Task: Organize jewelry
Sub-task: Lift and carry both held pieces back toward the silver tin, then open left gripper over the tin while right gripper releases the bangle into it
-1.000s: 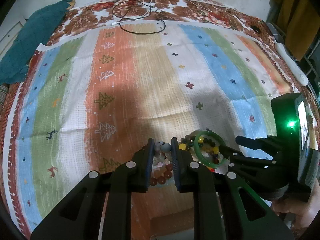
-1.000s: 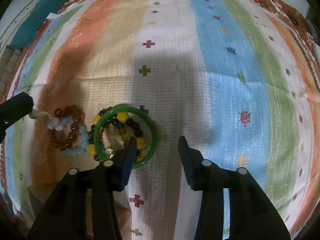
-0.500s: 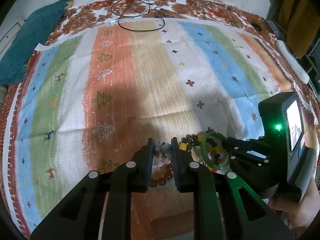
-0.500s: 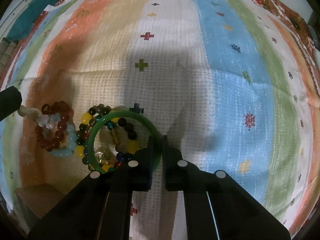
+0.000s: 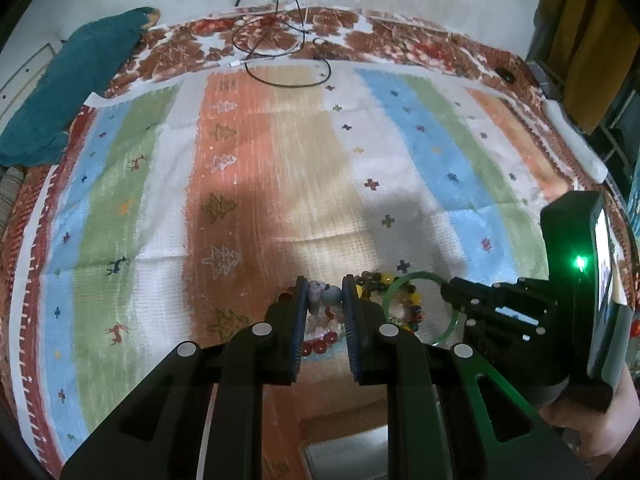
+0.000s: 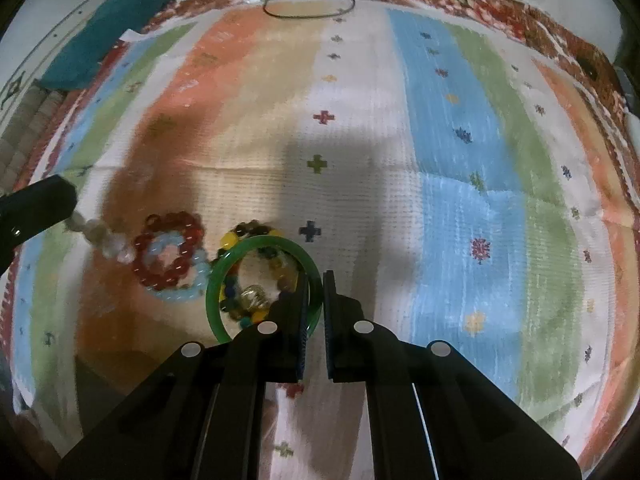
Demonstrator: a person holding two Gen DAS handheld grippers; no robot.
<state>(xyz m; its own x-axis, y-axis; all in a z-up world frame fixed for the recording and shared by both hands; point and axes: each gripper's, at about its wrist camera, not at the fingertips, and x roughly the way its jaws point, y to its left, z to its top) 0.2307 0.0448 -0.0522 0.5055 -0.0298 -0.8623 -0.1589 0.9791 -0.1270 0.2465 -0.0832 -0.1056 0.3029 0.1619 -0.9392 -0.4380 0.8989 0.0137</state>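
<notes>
Right wrist view: the right gripper (image 6: 316, 300) is clamped on the green jade-like bangle (image 6: 256, 244) at lower centre, probably to separate it; the left gripper (image 5: 325, 298) pinches the pale bead strand (image 5: 326, 295).

No legible text, labels, brand names or numbers in either view. Only woven signs on the striped cloth (image 6: 460, 208): small crosses (image 6: 310, 231), tree motifs (image 5: 218, 208) and deer figures (image 5: 118, 265), none forming letters. Lit screen (image 5: 604, 268) on the device behind the right hand-held gripper (image 6: 316, 304) too small and oblique to read; beside it a green indicator light (image 5: 579, 263), without caption. No markings on the fingers (image 5: 299, 312) of the left hand-held gripper (image 5: 325, 308), apart from plain round fasteners.
</notes>
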